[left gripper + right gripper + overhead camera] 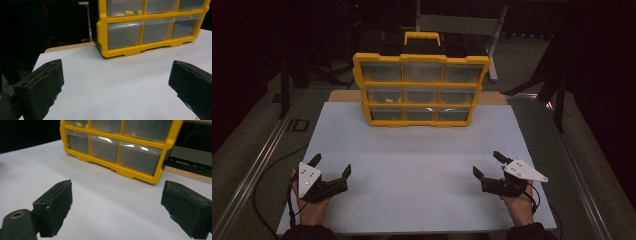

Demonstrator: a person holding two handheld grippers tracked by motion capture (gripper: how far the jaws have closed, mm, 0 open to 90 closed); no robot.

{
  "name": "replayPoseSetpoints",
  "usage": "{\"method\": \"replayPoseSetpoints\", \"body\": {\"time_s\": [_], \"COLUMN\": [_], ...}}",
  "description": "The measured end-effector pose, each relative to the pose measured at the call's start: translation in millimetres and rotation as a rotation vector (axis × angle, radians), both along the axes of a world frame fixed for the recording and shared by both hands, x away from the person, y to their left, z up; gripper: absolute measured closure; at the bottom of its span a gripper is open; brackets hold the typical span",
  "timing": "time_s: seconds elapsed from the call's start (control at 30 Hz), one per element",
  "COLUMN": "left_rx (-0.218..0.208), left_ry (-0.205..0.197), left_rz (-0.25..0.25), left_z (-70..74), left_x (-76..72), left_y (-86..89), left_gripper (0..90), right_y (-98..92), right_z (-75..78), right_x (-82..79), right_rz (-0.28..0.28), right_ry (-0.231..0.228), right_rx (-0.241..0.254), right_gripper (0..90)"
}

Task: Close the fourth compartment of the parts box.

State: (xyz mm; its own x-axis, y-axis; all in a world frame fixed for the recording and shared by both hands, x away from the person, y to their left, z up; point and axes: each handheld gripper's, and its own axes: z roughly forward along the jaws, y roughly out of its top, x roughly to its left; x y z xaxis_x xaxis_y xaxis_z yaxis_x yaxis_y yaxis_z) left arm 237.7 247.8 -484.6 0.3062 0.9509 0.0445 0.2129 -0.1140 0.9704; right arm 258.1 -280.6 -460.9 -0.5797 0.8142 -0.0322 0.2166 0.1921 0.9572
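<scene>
High view: left gripper (331, 165), right gripper (488, 163) low on table (412, 165), fingers spread.

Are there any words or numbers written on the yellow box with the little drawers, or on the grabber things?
No words, numbers or signs can be read anywhere.
Yellow drawer box: no label shows on its frame or on its clear drawers.
Left gripper and right gripper: their grey plates carry only small dark dots, no writing.
White table top: blank.
</scene>
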Motion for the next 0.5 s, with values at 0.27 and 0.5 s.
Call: {"method": "replayPoseSetpoints", "body": {"time_s": [0.27,0.5], "left_rx": [0.024,0.043], "left_ry": [0.003,0.017], "left_rz": [-0.013,-0.037], "left_z": [-0.7,-4.0], "left_x": [0.6,4.9], "left_y": [-0.3,-6.1], "left_gripper": [0.8,0.8], "right_y": [-11.8,-14.2], "right_z": [-19.6,-24.3], "right_x": [-11.6,-10.4], "right_rz": [-0.018,-0.028], "right_ry": [0.000,-0.011], "right_rx": [0.040,0.046], "right_gripper": [10.5,10.5]}}
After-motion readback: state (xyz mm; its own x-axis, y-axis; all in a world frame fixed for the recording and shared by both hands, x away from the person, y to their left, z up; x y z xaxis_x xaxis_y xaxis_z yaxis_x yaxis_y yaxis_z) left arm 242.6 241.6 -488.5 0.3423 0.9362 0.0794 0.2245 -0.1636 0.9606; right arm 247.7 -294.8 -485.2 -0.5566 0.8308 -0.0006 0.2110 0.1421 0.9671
